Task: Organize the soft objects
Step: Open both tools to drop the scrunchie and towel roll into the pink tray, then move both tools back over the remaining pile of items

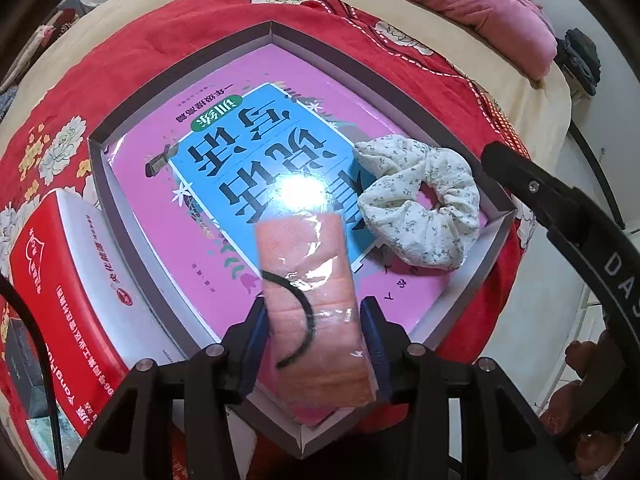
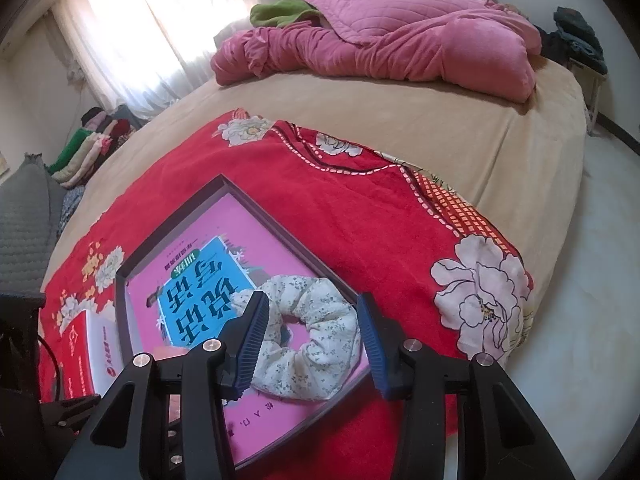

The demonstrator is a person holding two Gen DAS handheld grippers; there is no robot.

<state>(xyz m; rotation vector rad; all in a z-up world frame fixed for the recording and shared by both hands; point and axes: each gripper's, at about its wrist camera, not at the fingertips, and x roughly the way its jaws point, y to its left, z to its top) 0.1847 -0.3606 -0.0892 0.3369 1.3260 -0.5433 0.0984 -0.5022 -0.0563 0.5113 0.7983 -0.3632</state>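
A shallow grey-rimmed box (image 1: 180, 76) lies on a red flowered towel (image 1: 160, 28) with a pink and blue book (image 1: 248, 152) inside. A pink plastic-wrapped sponge pack (image 1: 316, 264) with a black hair tie (image 1: 306, 308) on it rests over the box's near corner. It sits between the fingers of my left gripper (image 1: 314, 316), which stand open close beside it. A cream flowered scrunchie (image 1: 420, 216) lies in the right corner of the box. My right gripper (image 2: 312, 312) hangs open just above the scrunchie (image 2: 312, 344), its pads apart from it.
A red and white carton (image 1: 60, 280) stands against the box's left side. The towel covers a tan bed (image 2: 400, 128) with a heaped pink quilt (image 2: 380, 40) at the far end. The bed's edge and pale floor (image 2: 580, 280) are to the right.
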